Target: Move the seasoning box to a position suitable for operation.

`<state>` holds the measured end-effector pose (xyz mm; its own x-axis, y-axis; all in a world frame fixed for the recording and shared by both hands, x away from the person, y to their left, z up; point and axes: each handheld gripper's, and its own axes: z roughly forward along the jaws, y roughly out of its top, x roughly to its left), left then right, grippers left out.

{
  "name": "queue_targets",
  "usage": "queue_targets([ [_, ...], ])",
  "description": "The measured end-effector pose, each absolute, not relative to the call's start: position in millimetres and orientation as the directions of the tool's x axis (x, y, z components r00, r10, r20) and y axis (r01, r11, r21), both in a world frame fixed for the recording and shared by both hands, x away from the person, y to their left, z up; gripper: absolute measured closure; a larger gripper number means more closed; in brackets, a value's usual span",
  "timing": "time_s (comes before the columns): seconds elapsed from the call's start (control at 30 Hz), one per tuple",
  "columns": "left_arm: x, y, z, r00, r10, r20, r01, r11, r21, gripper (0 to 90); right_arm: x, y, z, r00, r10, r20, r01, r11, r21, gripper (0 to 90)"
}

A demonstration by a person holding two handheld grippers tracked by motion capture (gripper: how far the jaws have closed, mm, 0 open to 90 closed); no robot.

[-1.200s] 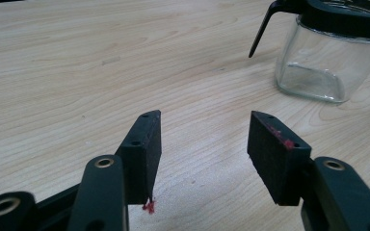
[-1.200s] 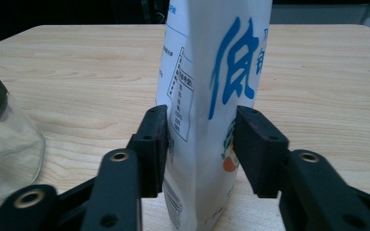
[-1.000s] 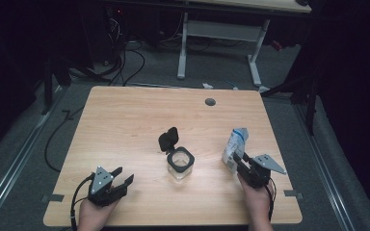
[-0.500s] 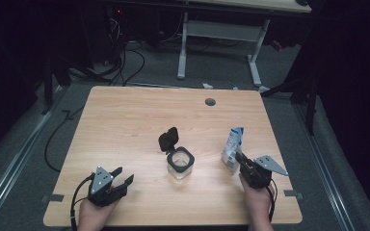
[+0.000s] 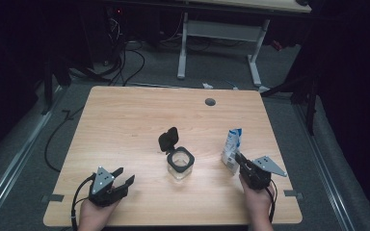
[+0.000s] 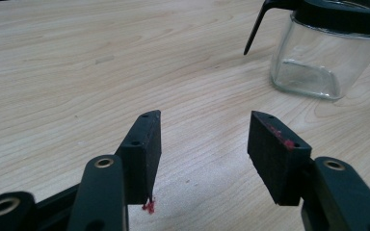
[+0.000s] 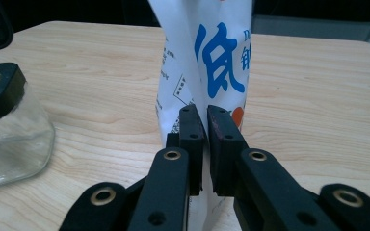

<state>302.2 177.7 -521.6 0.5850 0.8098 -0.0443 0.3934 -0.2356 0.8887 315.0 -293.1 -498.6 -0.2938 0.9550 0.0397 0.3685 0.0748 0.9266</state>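
A white pouch with blue print (image 5: 231, 147) stands upright at the table's right front. My right gripper (image 5: 239, 161) reaches it from the near side. Its jaws have just been closing and now pinch the pouch's (image 7: 207, 62) thin lower seam between the pads, as the right gripper (image 7: 205, 120) view shows. A clear glass jar (image 5: 180, 163) with a black rim stands mid-table, its black lid (image 5: 168, 138) flipped open behind it. My left gripper (image 5: 125, 177) rests at the front left, open with nothing between its jaws (image 6: 203, 139). The jar (image 6: 323, 57) is off to its far right.
The wooden table (image 5: 125, 120) has a round cable hole (image 5: 210, 102) near its far edge. Behind the table stand another desk's white legs (image 5: 183, 48), and cables (image 5: 125, 57) lie on the dark floor. The jar (image 7: 5, 130) stands close to the left of the pouch.
The right gripper's jaws have closed onto the pouch, which is now squeezed a little narrower. Neither hand has shifted and the left gripper is unchanged.
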Motion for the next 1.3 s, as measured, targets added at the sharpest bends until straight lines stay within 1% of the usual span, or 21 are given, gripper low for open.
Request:
queue_targets([
  [0.13, 302, 177, -522, 0.588, 0.807, -0.045, 0.393, -0.237, 0.888, 46.2, 315, -292, -496, -0.298, 0.953, 0.062, 0.389, 0.062, 0.919, 85.6],
  [0.3, 301, 177, -521, 0.593, 0.804, -0.043, 0.39, -0.24, 0.889, 46.3, 314, -291, -495, -0.295, 0.954, 0.055, 0.397, 0.07, 0.915, 85.7],
  [0.47, 305, 177, -521, 0.609, 0.793, -0.035, 0.383, -0.255, 0.888, 46.2, 313, -288, -493, -0.321, 0.947, 0.005, 0.394, 0.128, 0.91, 86.0],
  [0.5, 306, 177, -521, 0.61, 0.792, -0.032, 0.381, -0.258, 0.888, 46.0, 314, -288, -493, -0.323, 0.946, 0.008, 0.397, 0.128, 0.909, 86.0],
  [0.6, 308, 179, -521, 0.61, 0.791, -0.052, 0.383, -0.237, 0.893, 46.0, 315, -288, -490, -0.321, 0.947, 0.0, 0.409, 0.139, 0.902, 86.1],
  [0.77, 308, 183, -519, 0.619, 0.782, -0.071, 0.378, -0.218, 0.9, 46.2, 315, -290, -481, -0.339, 0.941, 0.019, 0.449, 0.144, 0.882, 86.6],
  [0.83, 307, 183, -518, 0.625, 0.778, -0.07, 0.373, -0.219, 0.901, 46.2, 317, -290, -474, -0.351, 0.936, 0.016, 0.472, 0.162, 0.866, 86.8],
  [1.03, 307, 183, -518, 0.631, 0.772, -0.077, 0.369, -0.211, 0.905, 46.1, 324, -283, -451, -0.398, 0.917, -0.044, 0.544, 0.274, 0.793, 87.2],
  [1.13, 307, 183, -517, 0.629, 0.773, -0.082, 0.371, -0.206, 0.905, 46.1, 328, -281, -441, -0.42, 0.906, -0.055, 0.584, 0.316, 0.748, 87.4],
  [1.3, 307, 183, -517, 0.627, 0.774, -0.087, 0.372, -0.2, 0.906, 46.1, 334, -281, -431, -0.458, 0.888, -0.043, 0.631, 0.358, 0.688, 87.5],
])
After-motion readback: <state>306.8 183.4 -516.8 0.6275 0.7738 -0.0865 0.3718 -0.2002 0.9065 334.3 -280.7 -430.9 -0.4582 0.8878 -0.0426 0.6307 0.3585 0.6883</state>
